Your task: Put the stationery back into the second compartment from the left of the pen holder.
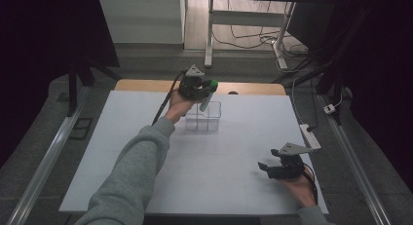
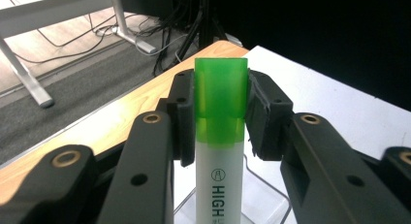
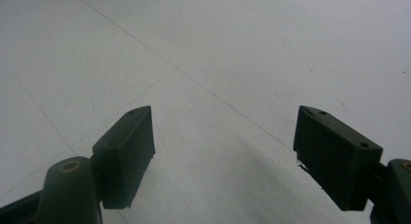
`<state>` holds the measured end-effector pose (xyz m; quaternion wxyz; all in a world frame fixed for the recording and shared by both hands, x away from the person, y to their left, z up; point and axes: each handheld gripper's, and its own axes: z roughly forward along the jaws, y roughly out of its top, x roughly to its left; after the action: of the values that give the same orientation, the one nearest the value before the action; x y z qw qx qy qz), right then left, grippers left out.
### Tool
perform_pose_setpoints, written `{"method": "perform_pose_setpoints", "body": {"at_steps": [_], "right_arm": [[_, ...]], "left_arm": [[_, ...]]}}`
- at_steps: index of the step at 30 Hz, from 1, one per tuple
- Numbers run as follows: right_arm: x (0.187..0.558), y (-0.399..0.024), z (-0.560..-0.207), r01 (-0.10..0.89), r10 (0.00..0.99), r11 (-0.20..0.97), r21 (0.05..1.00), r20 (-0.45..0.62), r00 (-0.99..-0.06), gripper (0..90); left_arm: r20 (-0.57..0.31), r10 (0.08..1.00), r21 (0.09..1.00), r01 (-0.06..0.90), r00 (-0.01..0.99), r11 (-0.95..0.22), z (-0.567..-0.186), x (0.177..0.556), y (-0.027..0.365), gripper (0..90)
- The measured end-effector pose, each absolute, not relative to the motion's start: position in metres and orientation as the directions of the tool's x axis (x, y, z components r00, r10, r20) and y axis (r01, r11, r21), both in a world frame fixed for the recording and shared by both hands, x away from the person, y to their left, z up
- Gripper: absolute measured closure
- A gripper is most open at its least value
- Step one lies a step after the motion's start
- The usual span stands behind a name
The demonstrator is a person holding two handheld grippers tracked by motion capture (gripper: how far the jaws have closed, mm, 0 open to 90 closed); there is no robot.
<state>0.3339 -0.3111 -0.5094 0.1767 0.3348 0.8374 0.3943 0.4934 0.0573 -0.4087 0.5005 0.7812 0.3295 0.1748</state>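
Note:
A highlighter with a green cap and white barrel stands between the pads of my left gripper, which is shut on its cap. In the high view the left gripper holds the highlighter tilted, its lower end dipping into a clear plastic box with compartments at the far middle of the white table. The box rim shows under the barrel. My right gripper rests low near the table's front right, open, nothing between its pads.
The white table top has a wooden edge at the far side. A power strip and cable lie at the right edge. A desk frame and cables stand beyond on the floor.

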Motion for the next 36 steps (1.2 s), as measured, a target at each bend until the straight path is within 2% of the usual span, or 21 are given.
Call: {"method": "perform_pose_setpoints", "body": {"at_steps": [2, 4, 7, 12, 26, 36], "right_arm": [[0.334, -0.312, -0.509, 0.426, 0.701, 0.464, 0.776, -0.028, -0.713, 22.1], [0.334, -0.312, -0.509, 0.425, 0.701, 0.464, 0.777, -0.029, -0.713, 22.1], [0.334, -0.312, -0.51, 0.425, 0.699, 0.467, 0.776, -0.03, -0.714, 22.2], [0.334, -0.311, -0.509, 0.42, 0.702, 0.463, 0.781, -0.033, -0.712, 22.1], [0.333, -0.311, -0.508, 0.414, 0.699, 0.463, 0.784, -0.037, -0.714, 22.3], [0.334, -0.31, -0.509, 0.408, 0.694, 0.465, 0.786, -0.037, -0.719, 22.6]], "left_arm": [[-0.058, 0.701, 0.886, 0.361, 0.711, -0.293, -0.41, 0.494, 0.058, 63.7], [-0.068, 0.695, 0.877, 0.376, 0.715, -0.301, -0.411, 0.493, 0.059, 54.0], [-0.064, 0.687, 0.87, 0.377, 0.724, -0.317, -0.411, 0.491, 0.061, 45.5], [-0.056, 0.693, 0.874, 0.372, 0.719, -0.314, -0.409, 0.486, 0.066, 38.4], [-0.041, 0.686, 0.88, 0.352, 0.726, -0.32, -0.405, 0.462, 0.086, 39.1], [-0.034, 0.679, 0.882, 0.342, 0.733, -0.325, -0.404, 0.436, 0.114, 38.8]]}}
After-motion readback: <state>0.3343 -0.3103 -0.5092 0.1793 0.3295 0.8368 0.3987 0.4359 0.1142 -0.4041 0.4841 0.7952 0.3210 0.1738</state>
